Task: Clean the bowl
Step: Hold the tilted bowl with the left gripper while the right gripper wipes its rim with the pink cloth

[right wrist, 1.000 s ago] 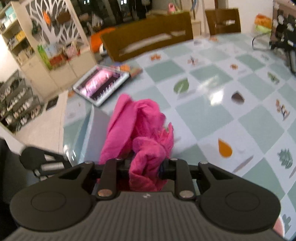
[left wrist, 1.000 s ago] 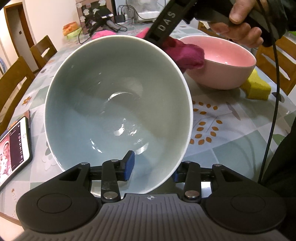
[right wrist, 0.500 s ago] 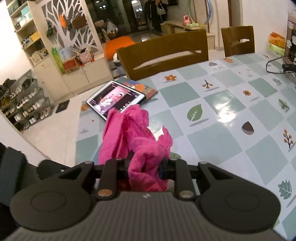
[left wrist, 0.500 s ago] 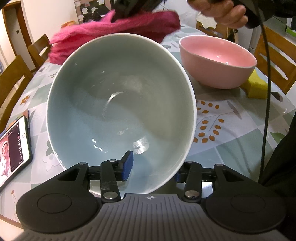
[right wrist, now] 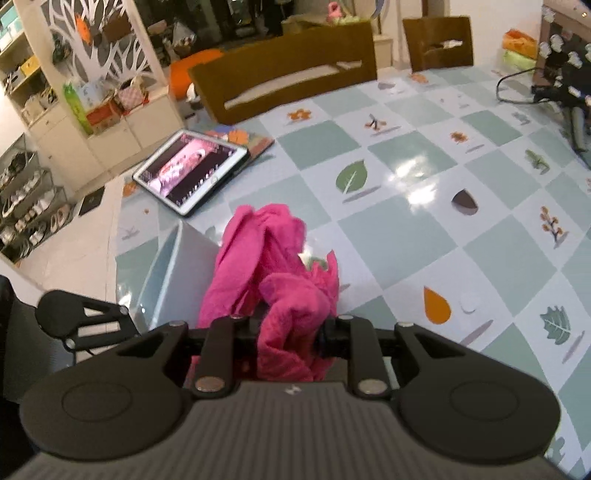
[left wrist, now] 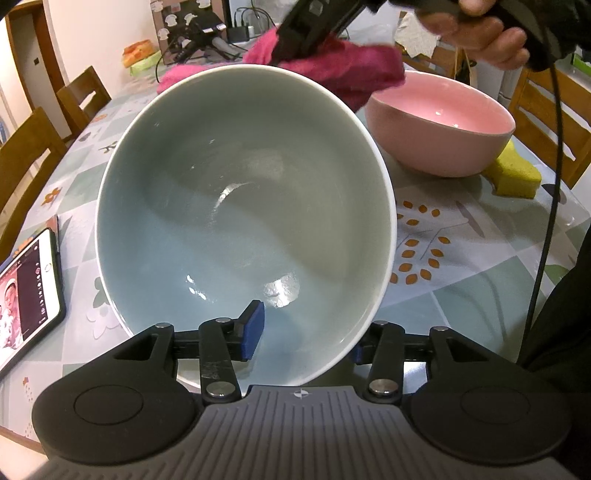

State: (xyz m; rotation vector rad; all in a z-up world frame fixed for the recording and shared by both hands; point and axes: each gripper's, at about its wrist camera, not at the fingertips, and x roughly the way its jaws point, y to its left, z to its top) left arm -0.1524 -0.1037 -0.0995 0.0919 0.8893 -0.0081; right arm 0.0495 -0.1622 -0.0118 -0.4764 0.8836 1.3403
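Gripping the blue bowl (left wrist: 243, 221) by its near rim in the left claw (left wrist: 303, 332): one blue pad (left wrist: 253, 328) lying inside against the wall, the other finger outside, bowl tilted up off the bench (left wrist: 461, 251) with its mouth facing the camera. Showing nothing inside but a wet sheen and glints.

Pinching a bunched pink cloth (right wrist: 284, 295) tight in the right claw (right wrist: 291, 332), hanging just over the bowl's far rim; not possible to tell whether cloth and rim are touching. From the left view, cloth (left wrist: 343, 70) and right claw (left wrist: 314, 26) crowding the space behind the bowl, a hand (left wrist: 480, 33) gripping the handle, a black cable (left wrist: 550, 184) trailing down on the right.

Counting two bowls: the blue one and a pink bowl (left wrist: 439, 129) standing upright on the bench to the right, seemingly holding nothing. One yellow sponge (left wrist: 515, 173) lying just beside the pink bowl. One tablet (right wrist: 192, 170) glowing near the bench edge, resting partly on a book (right wrist: 243, 138). Two wooden chairs (right wrist: 284, 85) standing along the far side in the right view.
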